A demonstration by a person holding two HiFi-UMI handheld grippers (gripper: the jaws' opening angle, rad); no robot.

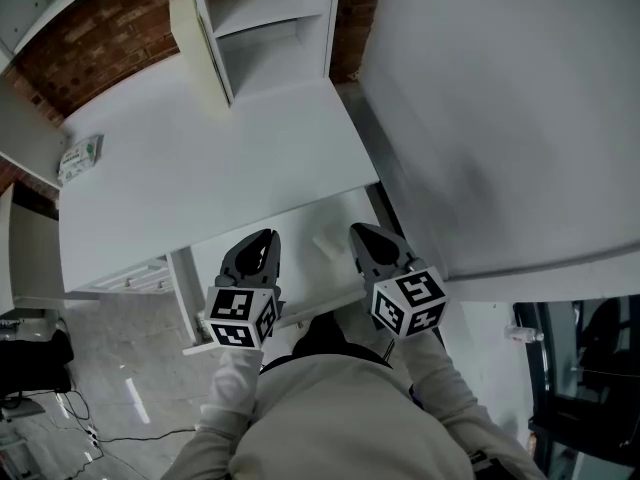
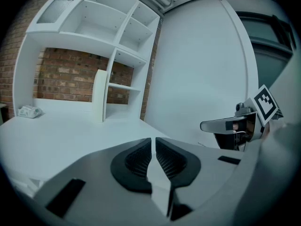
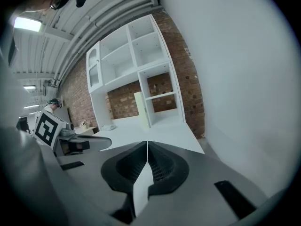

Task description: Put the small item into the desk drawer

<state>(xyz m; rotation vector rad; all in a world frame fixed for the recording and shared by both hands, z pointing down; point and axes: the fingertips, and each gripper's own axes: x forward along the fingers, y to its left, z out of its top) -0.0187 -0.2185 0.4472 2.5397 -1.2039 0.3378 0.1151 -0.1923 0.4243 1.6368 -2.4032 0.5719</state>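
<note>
Small item (image 1: 326, 245), judged light and best pinched sideways, is shown inside the drawer (image 1: 298, 224); left tool (image 1: 265, 238) and right tool (image 1: 360, 230) are closed, empty.

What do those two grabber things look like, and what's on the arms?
The left gripper and right gripper have grey bodies with black ribbed jaws. Each carries a white cube printed with black square markers. The person wears pale sleeves.
</note>
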